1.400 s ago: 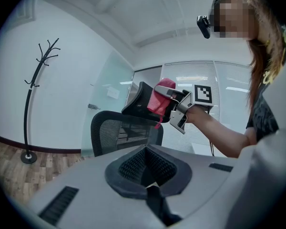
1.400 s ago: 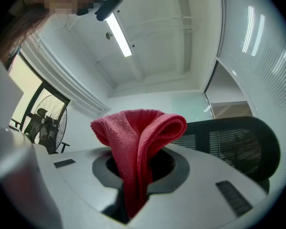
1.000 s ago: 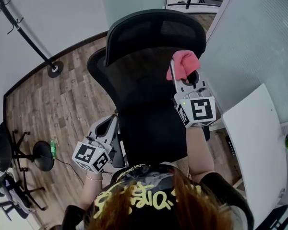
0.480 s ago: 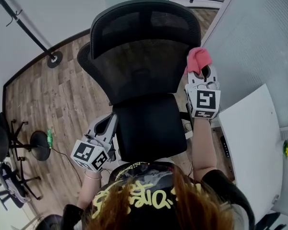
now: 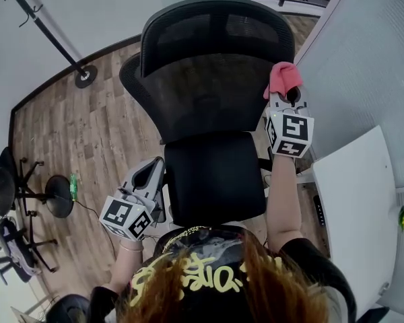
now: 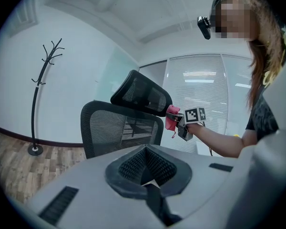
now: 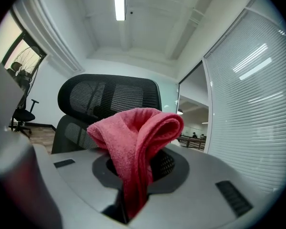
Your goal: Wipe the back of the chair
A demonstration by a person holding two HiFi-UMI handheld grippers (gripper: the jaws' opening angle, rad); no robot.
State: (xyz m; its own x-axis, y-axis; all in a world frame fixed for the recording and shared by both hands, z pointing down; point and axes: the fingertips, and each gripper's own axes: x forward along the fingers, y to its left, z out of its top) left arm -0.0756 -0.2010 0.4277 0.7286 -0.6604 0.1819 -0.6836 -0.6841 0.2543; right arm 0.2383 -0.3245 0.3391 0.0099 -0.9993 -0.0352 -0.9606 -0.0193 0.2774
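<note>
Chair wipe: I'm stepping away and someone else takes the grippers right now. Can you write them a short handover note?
Right gripper: shut on the pink cloth, raised at the right edge of the chair back, just under the headrest; contact can't be confirmed.
Left gripper: shut, empty, low beside the left side of the seat.
Done: cloth is gripped and at the back; how much is wiped doesn't show.
Left: sweep the cloth across the mesh, probably from this edge leftward and down.
</note>
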